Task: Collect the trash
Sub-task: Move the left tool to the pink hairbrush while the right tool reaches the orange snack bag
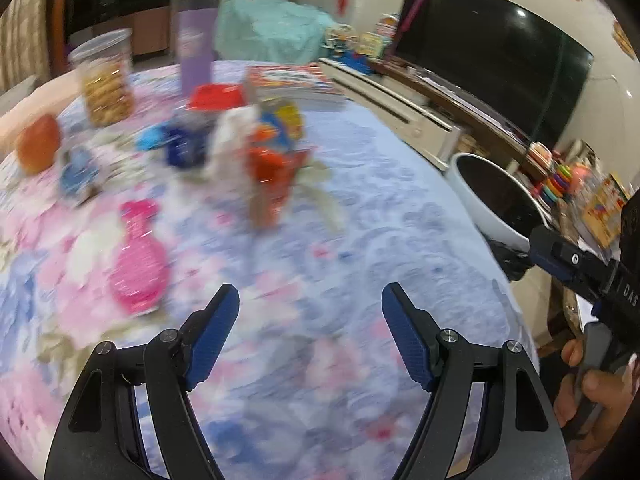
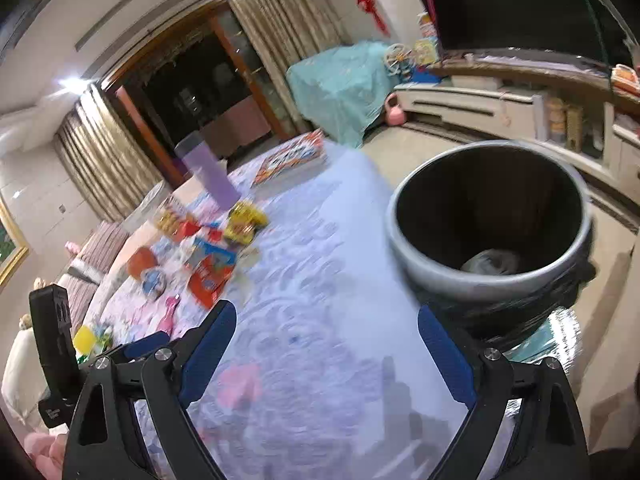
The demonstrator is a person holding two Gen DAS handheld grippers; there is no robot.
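Observation:
A grey trash bin (image 2: pixel 404 240) with a black liner stands beside the table's right edge and holds a crumpled pale wad (image 2: pixel 490 262); it also shows in the left wrist view (image 1: pixel 466 196). My right gripper (image 2: pixel 326 330) is open and empty over the table edge, just left of the bin. My left gripper (image 1: pixel 310 310) is open and empty above the floral tablecloth (image 1: pixel 360 240). Blurred wrappers and a red-orange carton (image 1: pixel 270 176) lie mid-table, beyond the left gripper. The same litter shows in the right wrist view (image 2: pixel 210 270).
On the table stand a cookie jar (image 1: pixel 106 84), a purple bottle (image 1: pixel 196 52), an orange fruit (image 1: pixel 38 144), a pink brush (image 1: pixel 138 264) and a stack of books (image 1: pixel 296 82). A TV (image 1: pixel 492 52) and a low cabinet are at the right.

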